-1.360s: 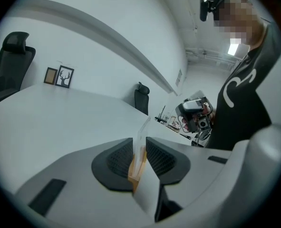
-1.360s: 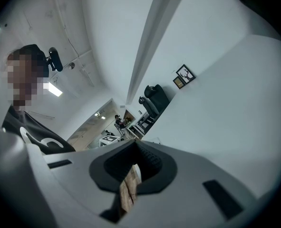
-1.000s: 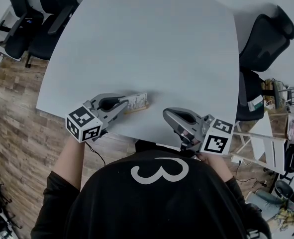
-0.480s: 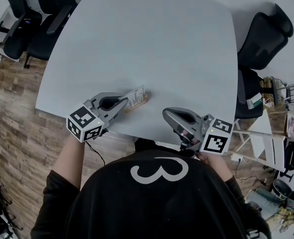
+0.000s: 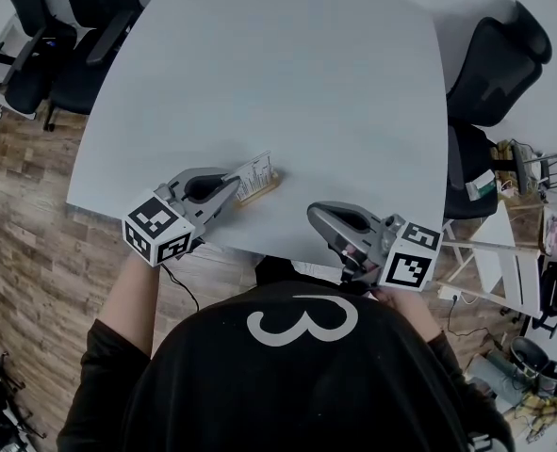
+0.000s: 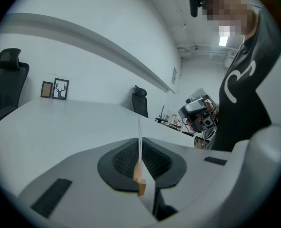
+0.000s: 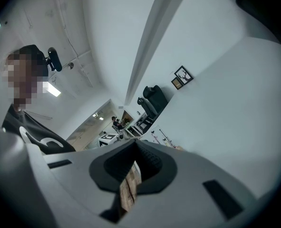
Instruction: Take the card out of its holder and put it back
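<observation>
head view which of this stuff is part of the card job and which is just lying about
Job:
card
wooden holder
left gripper, jaws shut on the card
right gripper

Lying about:
black office chair
framed pictures

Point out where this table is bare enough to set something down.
The pale grey table is bare everywhere beyond the white printed card in its wooden holder, out to the far and side edges. Crowded along the near edge: left gripper clamping the card, right gripper beside, bare gap between.
</observation>
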`<state>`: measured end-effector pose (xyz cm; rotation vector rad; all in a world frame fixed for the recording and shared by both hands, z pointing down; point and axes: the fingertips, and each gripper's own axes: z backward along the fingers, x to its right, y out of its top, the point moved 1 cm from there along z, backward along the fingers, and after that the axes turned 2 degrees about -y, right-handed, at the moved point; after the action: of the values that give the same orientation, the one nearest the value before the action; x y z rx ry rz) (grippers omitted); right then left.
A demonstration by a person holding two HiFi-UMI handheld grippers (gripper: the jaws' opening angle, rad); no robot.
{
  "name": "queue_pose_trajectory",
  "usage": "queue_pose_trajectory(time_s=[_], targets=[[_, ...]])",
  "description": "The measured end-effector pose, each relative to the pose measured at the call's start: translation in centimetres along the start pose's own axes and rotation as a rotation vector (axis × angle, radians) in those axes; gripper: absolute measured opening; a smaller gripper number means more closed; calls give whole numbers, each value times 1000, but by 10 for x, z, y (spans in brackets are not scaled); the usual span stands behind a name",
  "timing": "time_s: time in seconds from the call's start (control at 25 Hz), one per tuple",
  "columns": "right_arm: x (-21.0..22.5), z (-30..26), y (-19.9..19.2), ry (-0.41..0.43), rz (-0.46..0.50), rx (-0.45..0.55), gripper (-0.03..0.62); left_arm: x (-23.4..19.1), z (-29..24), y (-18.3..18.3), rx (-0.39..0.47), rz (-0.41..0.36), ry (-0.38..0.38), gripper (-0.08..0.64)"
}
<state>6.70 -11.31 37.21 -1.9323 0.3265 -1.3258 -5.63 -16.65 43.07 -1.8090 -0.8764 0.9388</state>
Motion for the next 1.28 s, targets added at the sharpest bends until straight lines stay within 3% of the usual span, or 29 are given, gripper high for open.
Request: queue_pose_trajectory(time_s=[0.24,0.6,1.28], targets=[[-7,2,-5,4,4,7,6,0,10,16,41,-17,25,25],[-24,10,-11,18,27,32,6,8,40,57,183,4,87,25],[-67,26,-29,23,75,75,6,89,98,85,189,85,63,25]])
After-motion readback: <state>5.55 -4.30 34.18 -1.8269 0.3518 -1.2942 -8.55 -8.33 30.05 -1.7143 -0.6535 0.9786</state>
